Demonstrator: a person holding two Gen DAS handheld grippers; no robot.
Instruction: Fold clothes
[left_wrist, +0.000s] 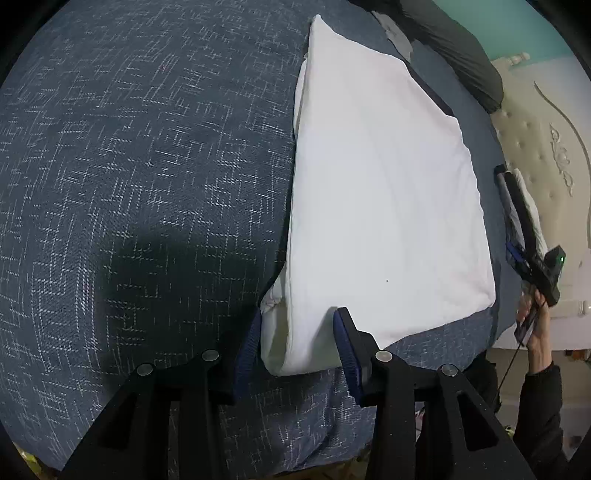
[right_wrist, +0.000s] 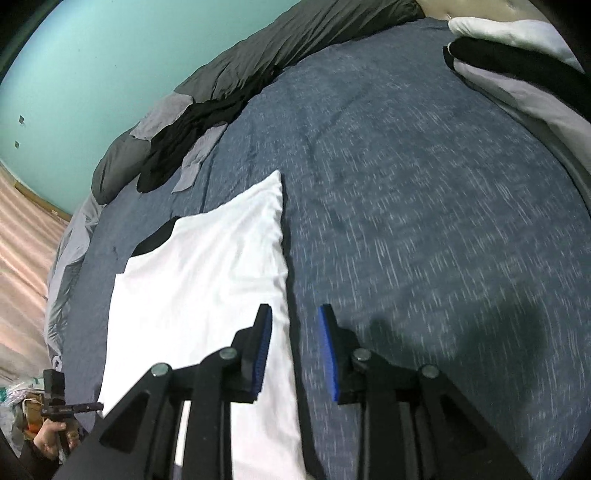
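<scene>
wall (right_wrist: 92, 55): teal | headboard (left_wrist: 535, 155): cream, tufted | bedspread (left_wrist: 147, 166): blue

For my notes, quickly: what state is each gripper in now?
Left gripper: open, astride the folded white cloth garment.
Right gripper: open, holding nothing.

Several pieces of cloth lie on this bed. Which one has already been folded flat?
The white garment in the middle of the blue bedspread. It lies smooth with straight edges, while the dark clothes at the far edge sit in a crumpled heap.
</scene>
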